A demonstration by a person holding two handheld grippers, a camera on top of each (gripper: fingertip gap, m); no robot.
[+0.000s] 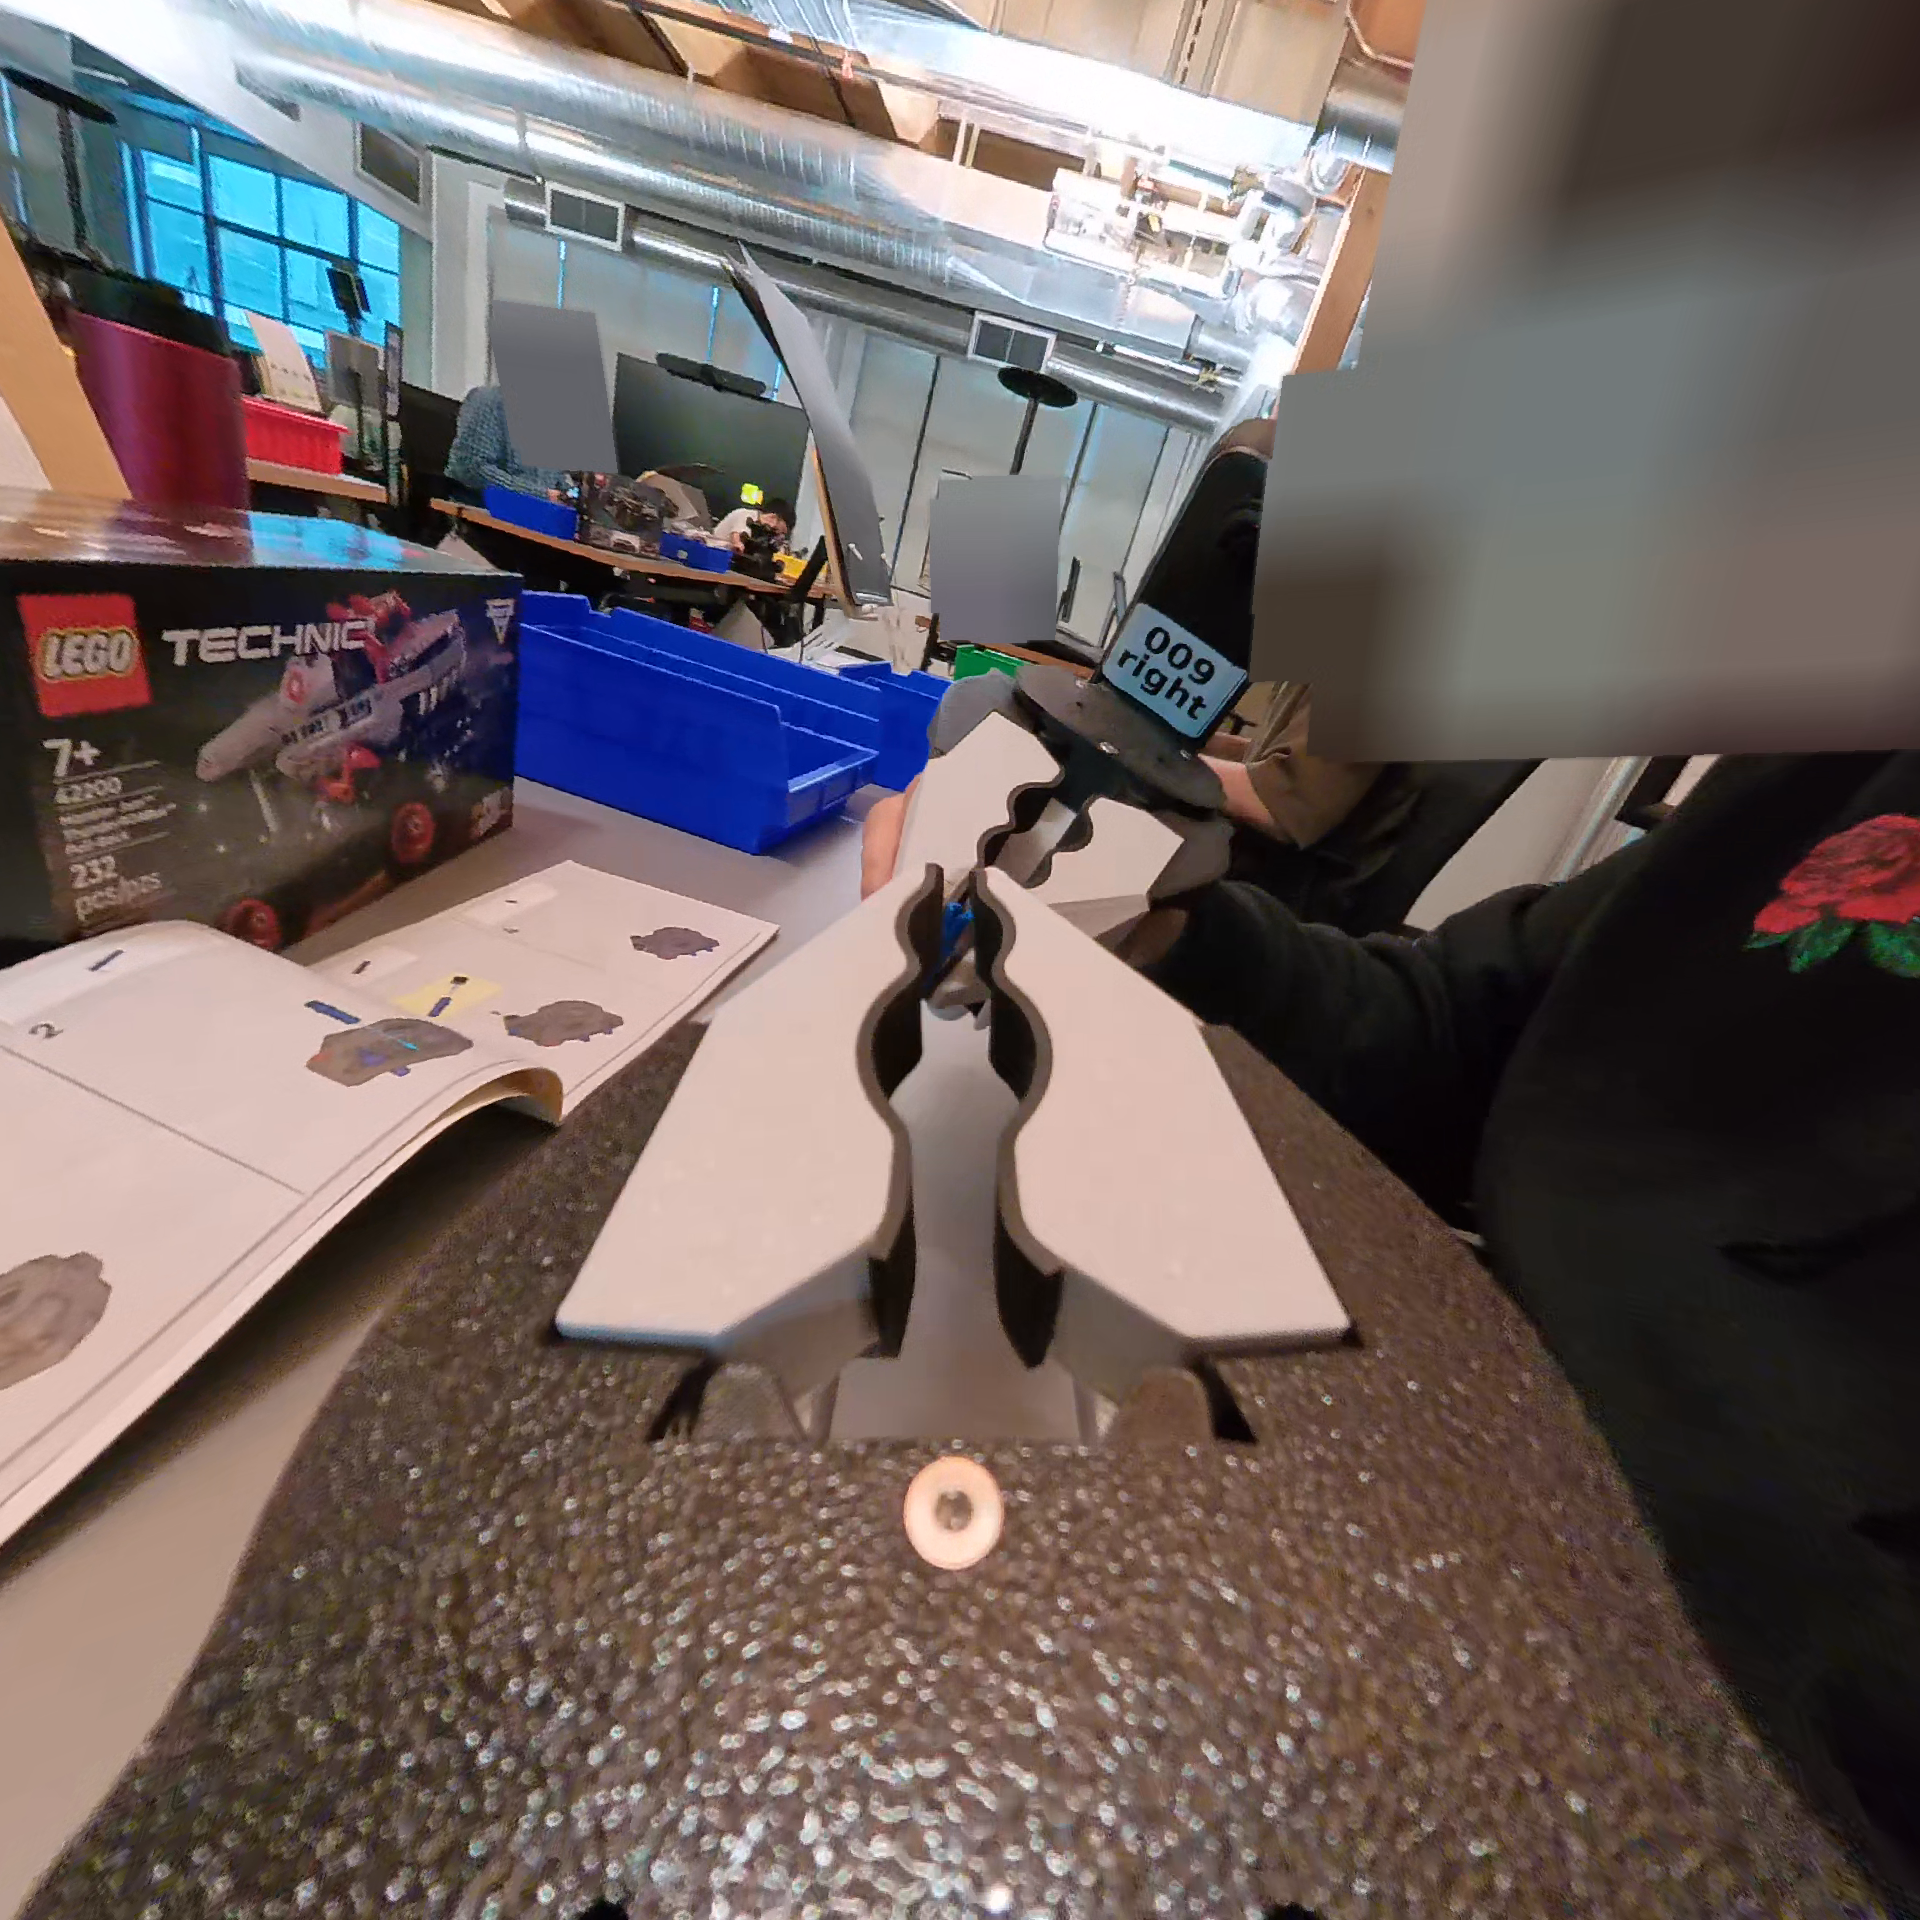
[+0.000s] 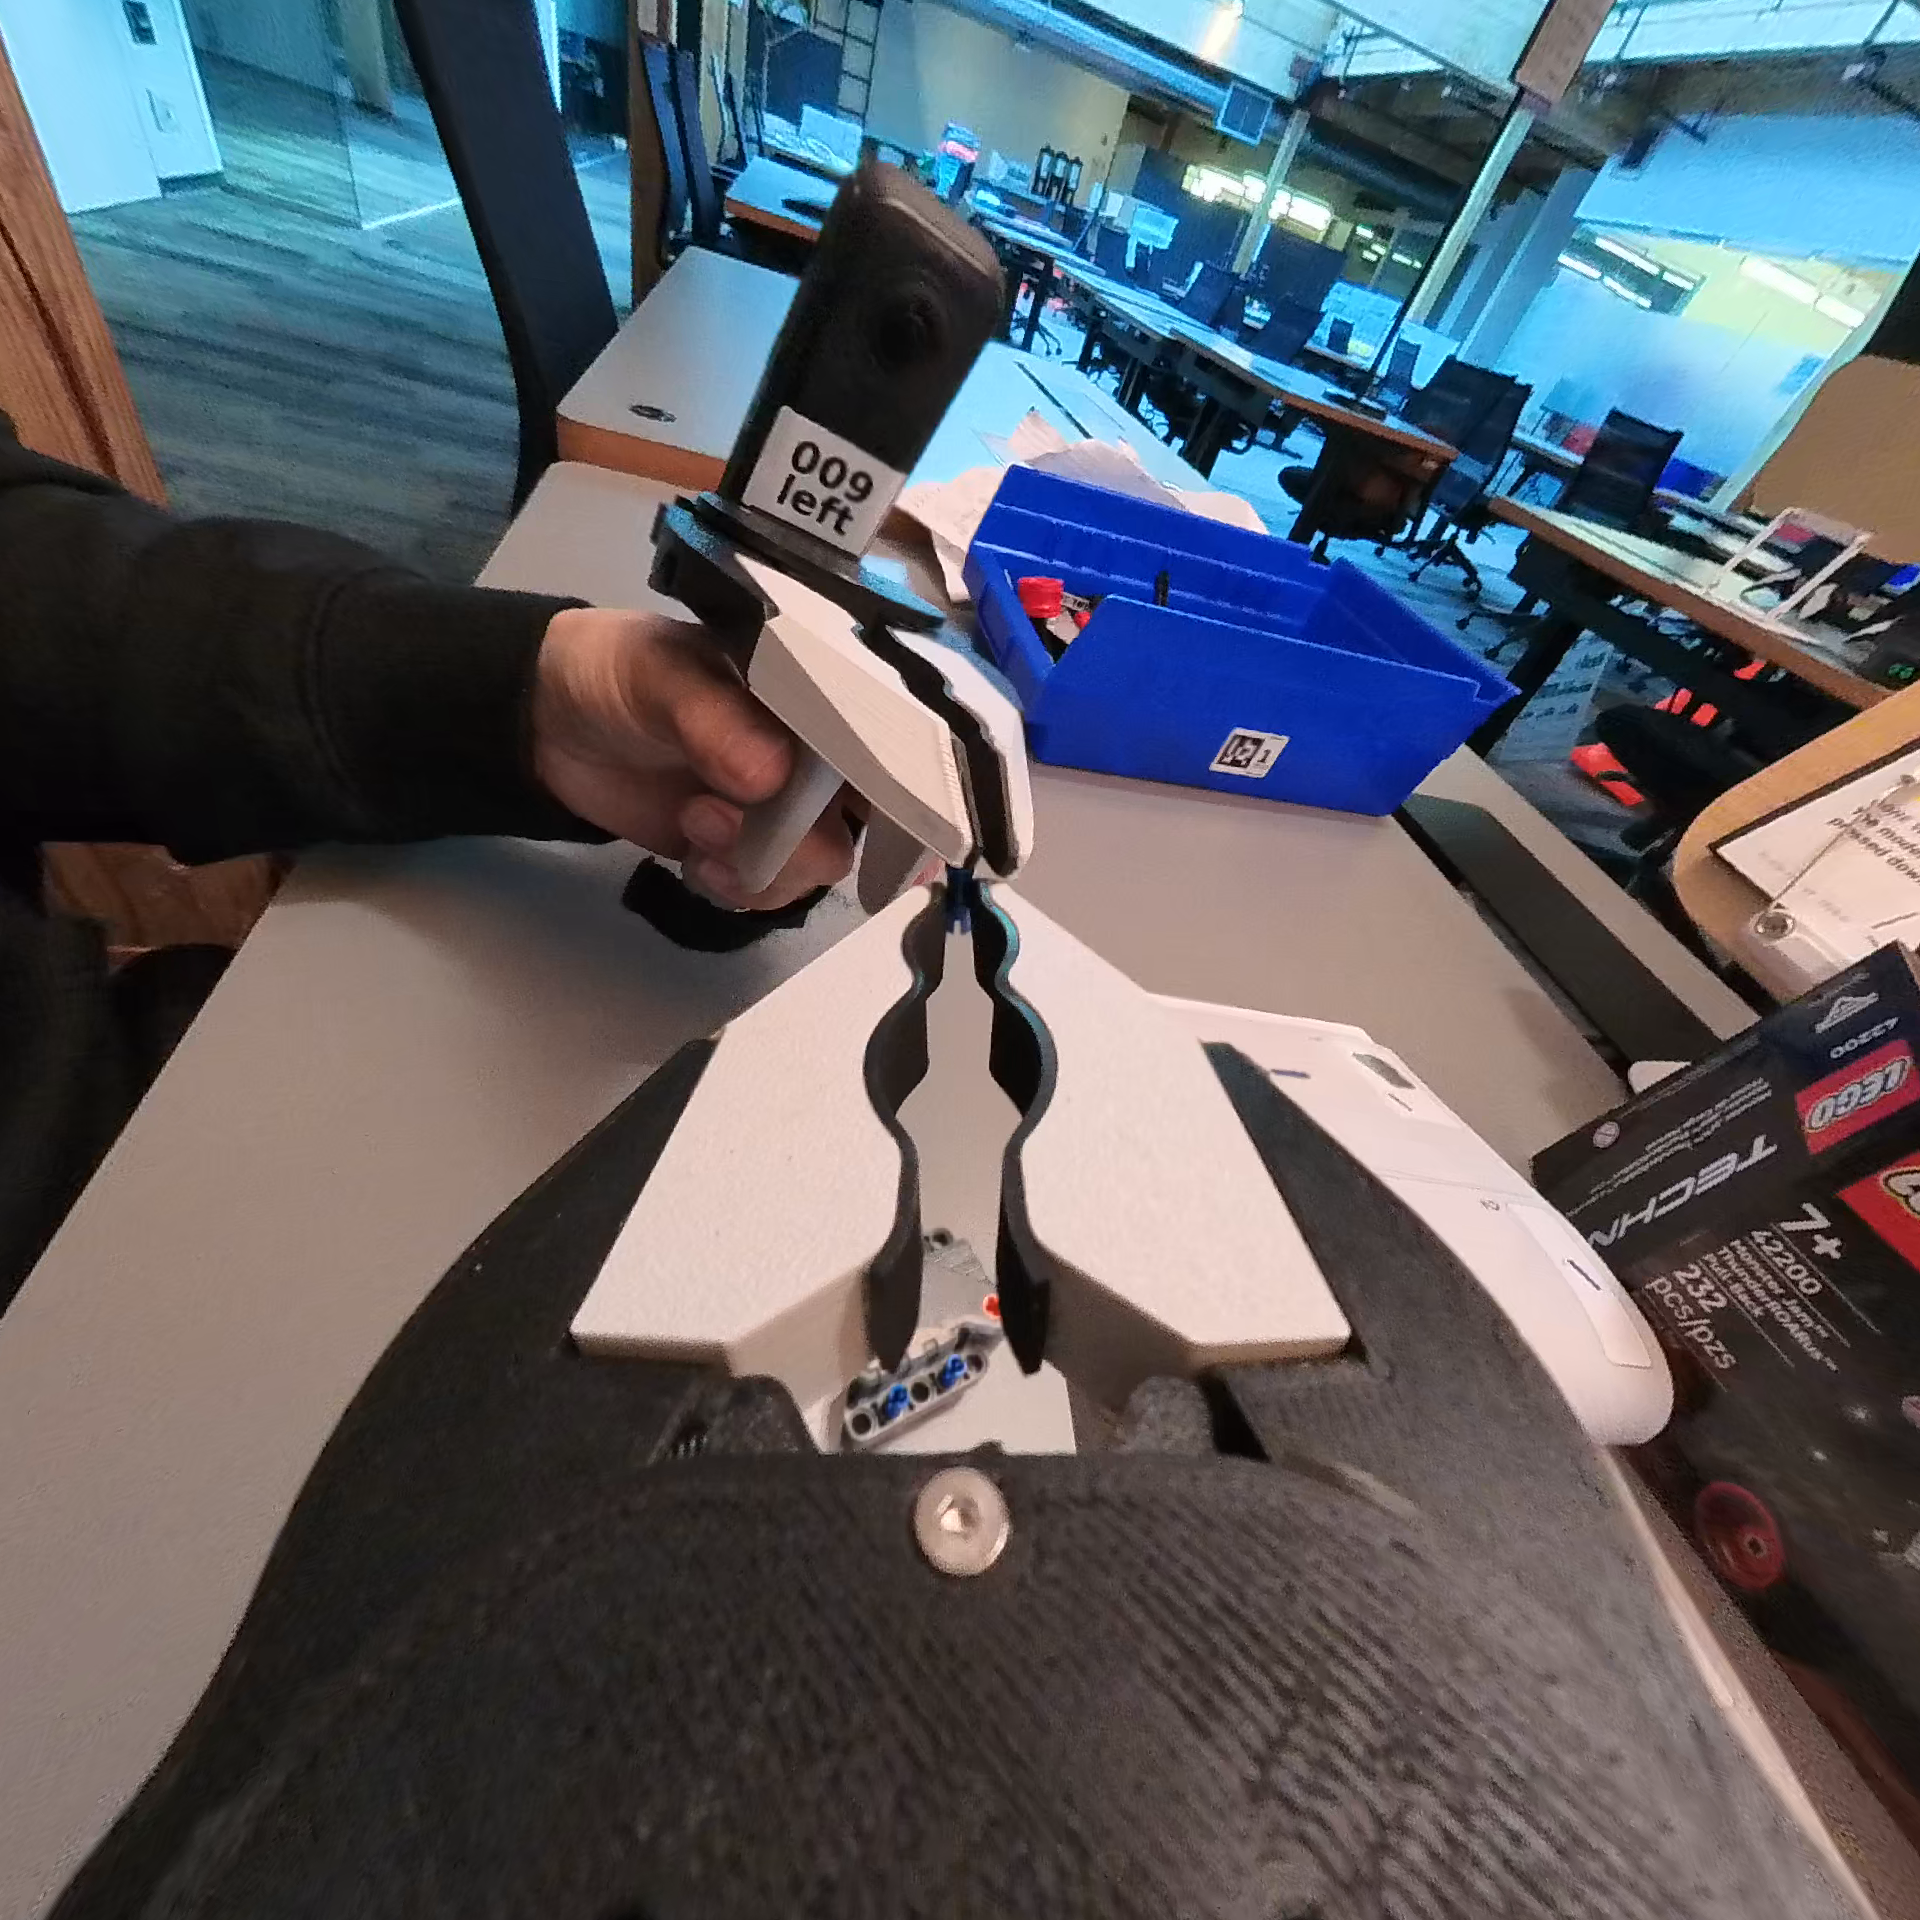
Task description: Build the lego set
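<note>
A small blue Lego pin (image 1: 954, 925) is pinched between the tips of my left gripper (image 1: 961, 914). My right gripper (image 1: 997, 862) meets it tip to tip from the far side. In the right wrist view the same blue pin (image 2: 958, 912) sits between the tips of my right gripper (image 2: 961, 920), with the left gripper (image 2: 977, 852) closed just above it. Both are held above the table. A grey Lego beam with blue pins (image 2: 914, 1387) lies on the table under my right gripper, partly hidden by its fingers.
The Lego box (image 1: 260, 727) and open instruction booklet (image 1: 312, 1060) lie left of the left gripper; both show at right in the right wrist view, box (image 2: 1766, 1195) and booklet (image 2: 1434, 1164). Blue bins (image 1: 686, 727) stand behind. A blue bin with parts (image 2: 1226, 665) sits on the grey table (image 2: 312, 1091). My two grippers' fingertips are within a few centimetres of each other.
</note>
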